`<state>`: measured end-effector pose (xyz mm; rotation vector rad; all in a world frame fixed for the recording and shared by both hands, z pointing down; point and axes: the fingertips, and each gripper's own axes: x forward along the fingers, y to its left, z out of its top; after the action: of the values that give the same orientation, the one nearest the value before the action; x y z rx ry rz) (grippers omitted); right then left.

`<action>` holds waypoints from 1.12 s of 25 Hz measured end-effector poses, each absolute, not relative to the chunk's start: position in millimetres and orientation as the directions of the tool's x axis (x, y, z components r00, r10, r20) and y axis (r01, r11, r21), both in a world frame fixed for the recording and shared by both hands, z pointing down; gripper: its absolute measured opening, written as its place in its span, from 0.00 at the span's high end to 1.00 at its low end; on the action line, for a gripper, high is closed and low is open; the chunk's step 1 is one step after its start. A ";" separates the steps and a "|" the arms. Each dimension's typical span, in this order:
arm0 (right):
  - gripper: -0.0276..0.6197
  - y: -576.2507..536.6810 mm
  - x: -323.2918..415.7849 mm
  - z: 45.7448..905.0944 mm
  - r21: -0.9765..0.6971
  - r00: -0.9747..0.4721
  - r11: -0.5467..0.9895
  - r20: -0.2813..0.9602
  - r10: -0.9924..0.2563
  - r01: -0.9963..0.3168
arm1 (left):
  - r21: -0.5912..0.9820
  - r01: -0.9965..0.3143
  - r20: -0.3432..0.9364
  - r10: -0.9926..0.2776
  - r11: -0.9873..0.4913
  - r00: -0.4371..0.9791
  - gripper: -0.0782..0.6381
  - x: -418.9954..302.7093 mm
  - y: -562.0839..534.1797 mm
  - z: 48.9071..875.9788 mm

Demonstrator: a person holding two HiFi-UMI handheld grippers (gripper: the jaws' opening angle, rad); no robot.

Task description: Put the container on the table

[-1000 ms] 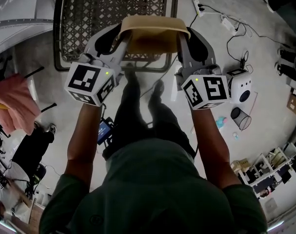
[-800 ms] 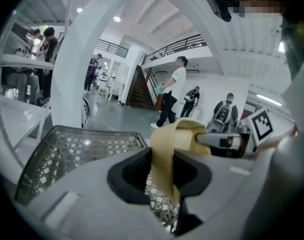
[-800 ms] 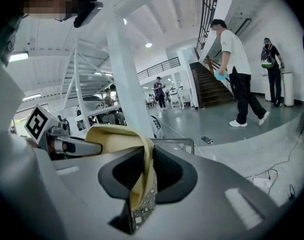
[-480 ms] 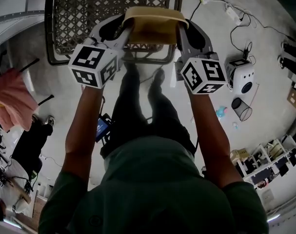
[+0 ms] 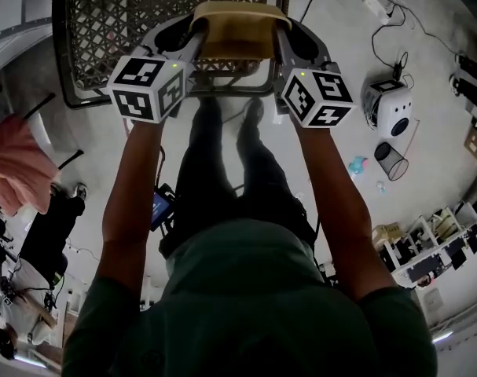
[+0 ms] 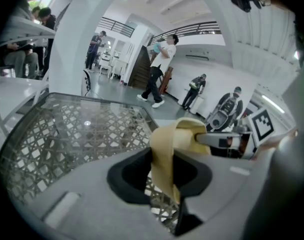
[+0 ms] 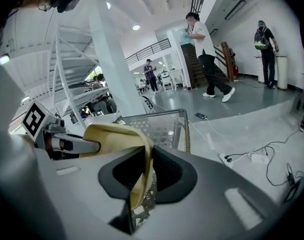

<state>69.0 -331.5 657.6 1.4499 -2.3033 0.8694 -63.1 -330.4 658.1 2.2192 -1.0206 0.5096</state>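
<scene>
Head view: container [image 5: 236,31] clamped between both tongs.

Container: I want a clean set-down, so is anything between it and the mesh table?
Nothing visible. The left tongs and right tongs grip the container by its rims over the table; no object shows on its mesh.

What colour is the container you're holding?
Pale tan, a yellowish beige; the container shows best in the head view.

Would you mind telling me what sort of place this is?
Probably a large open indoor hall used as a lab or workshop. It has a bare grey floor with a power strip lying on it, a tall white column, a mezzanine railing, and a person walking past.
</scene>
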 end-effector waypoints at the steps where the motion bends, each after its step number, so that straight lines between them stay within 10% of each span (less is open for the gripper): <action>1: 0.88 -332.0 69.1 663.5 -0.340 -0.455 0.311 0.536 -0.711 -0.887 | 0.389 -0.778 0.579 -0.525 -0.493 0.623 0.77 -63.0 -330.7 664.1; 28: 0.88 -334.0 60.5 753.6 -0.317 -0.435 0.298 0.660 -0.612 -0.900 | 0.436 -0.795 0.688 -0.414 -0.421 0.596 0.77 -69.8 -327.0 756.8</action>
<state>60.5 -334.0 753.6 1.3508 -2.1568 0.9372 -69.8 -327.0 756.8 2.0523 -0.9554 0.6300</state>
